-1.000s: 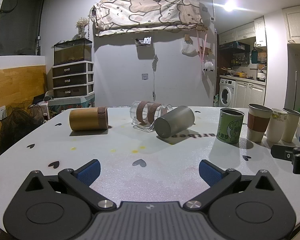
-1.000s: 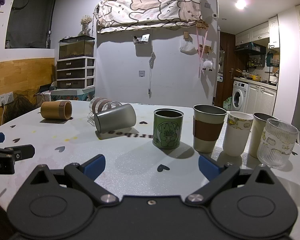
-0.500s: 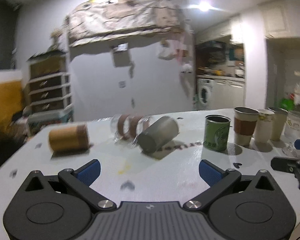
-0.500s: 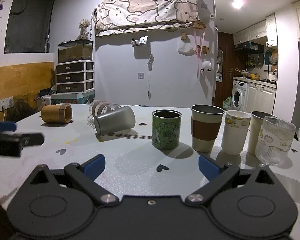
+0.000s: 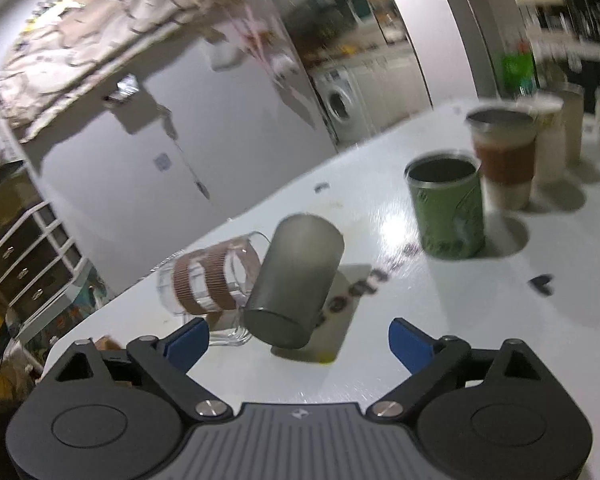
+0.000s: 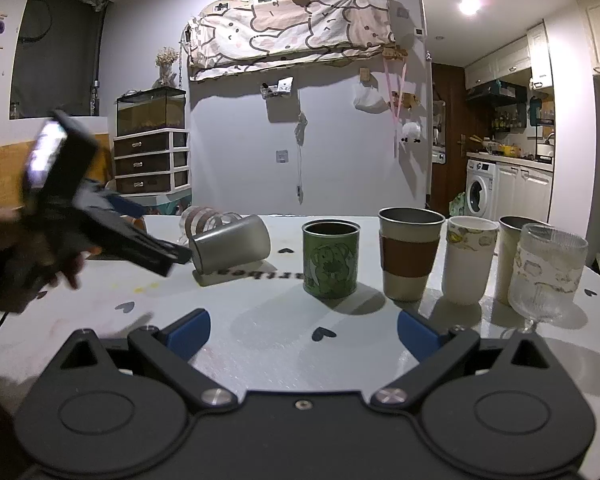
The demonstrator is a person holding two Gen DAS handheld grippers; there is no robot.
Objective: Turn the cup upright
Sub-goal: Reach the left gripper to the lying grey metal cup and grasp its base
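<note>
A grey metal cup [image 5: 296, 280] lies on its side on the white table, base toward me, leaning on a clear glass with brown bands [image 5: 208, 284] that also lies on its side. My left gripper [image 5: 298, 344] is open, tilted, just short of the grey cup's base. In the right wrist view the grey cup [image 6: 232, 246] lies left of centre, and the left gripper [image 6: 152, 252] reaches toward it from the left. My right gripper [image 6: 304, 332] is open and empty, low over the table's near side.
Upright cups stand in a row to the right: a green tin [image 6: 331, 264], a metal cup with a brown sleeve [image 6: 410, 258], a white paper cup [image 6: 466, 264], another metal cup [image 6: 510, 256] and a ribbed glass [image 6: 546, 276]. A tan cup [image 5: 108, 344] lies behind the left finger.
My left gripper has swung forward and right, tilting, and closed in on the lying grey cup. The right gripper has stayed put. Both stay open.
</note>
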